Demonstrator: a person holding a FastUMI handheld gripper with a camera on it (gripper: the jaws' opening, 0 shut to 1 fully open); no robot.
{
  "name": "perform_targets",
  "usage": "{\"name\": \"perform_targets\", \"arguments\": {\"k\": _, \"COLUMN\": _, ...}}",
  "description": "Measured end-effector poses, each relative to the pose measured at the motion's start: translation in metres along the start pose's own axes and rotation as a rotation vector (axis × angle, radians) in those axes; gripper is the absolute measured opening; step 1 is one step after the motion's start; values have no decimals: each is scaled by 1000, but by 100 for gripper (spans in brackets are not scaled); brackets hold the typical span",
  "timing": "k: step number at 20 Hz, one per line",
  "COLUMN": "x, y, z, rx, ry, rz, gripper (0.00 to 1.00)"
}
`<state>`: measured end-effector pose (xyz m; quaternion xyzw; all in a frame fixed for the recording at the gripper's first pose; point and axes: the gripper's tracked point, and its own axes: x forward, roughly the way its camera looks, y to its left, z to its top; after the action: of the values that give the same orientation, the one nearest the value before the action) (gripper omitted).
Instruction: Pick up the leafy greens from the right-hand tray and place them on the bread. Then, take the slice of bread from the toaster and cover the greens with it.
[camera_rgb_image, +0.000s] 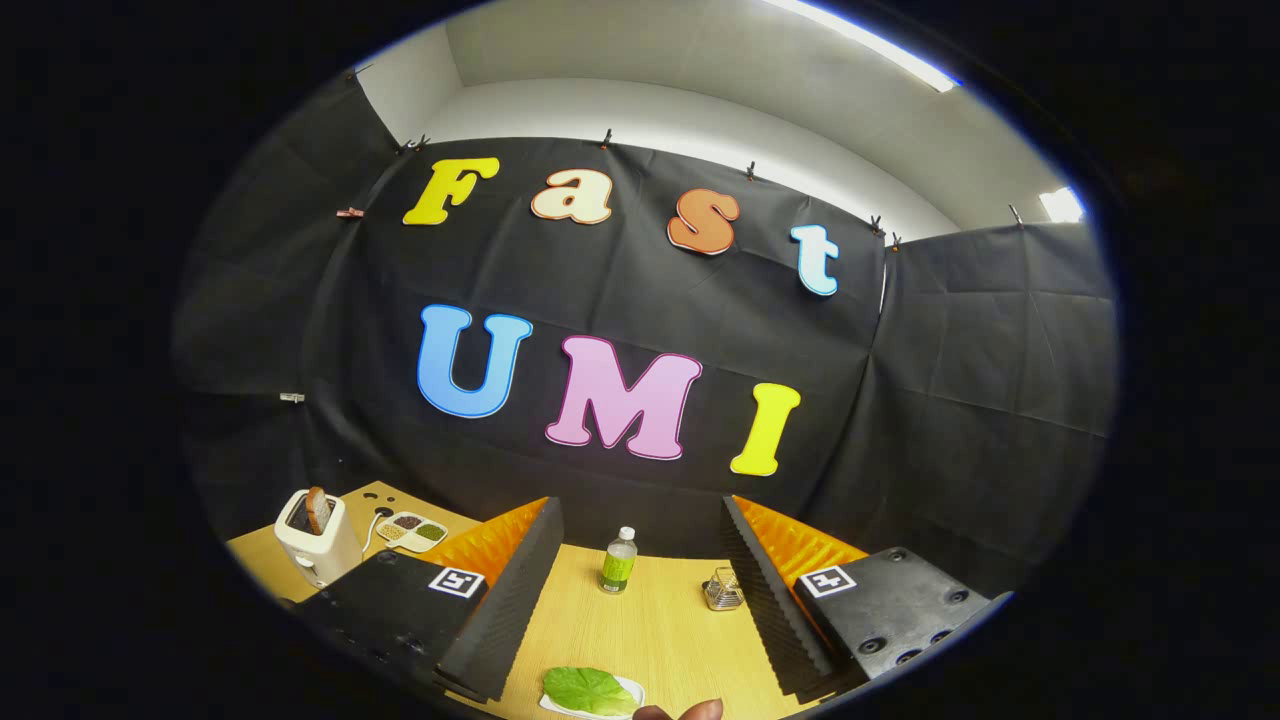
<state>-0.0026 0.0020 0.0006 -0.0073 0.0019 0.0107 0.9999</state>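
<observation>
Claw (640, 590) is held raised, fingers spread wide apart, nothing gripped between them. Leafy greens (590, 690) are seen on a white tray (628, 688), low between the fingers and slightly toward the left one, long axis running roughly across the gap. Fingertips of a hand (690, 711) are spotted just beside the tray. Toaster (318, 545) with its bread slice (318, 508) is placed well off left, beyond the left finger. A downward move onto the greens is judged next.

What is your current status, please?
Gripper open, empty. Leafy green lying low between the fingers; bread slice upright in toaster. Fingertips beside the green.
</observation>
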Motion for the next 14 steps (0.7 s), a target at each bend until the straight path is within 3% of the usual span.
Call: {"name": "perform_targets", "arguments": {"k": 14, "x": 0, "y": 3, "z": -17, "rx": -24, "ry": 72, "rz": 59, "gripper": 98}}
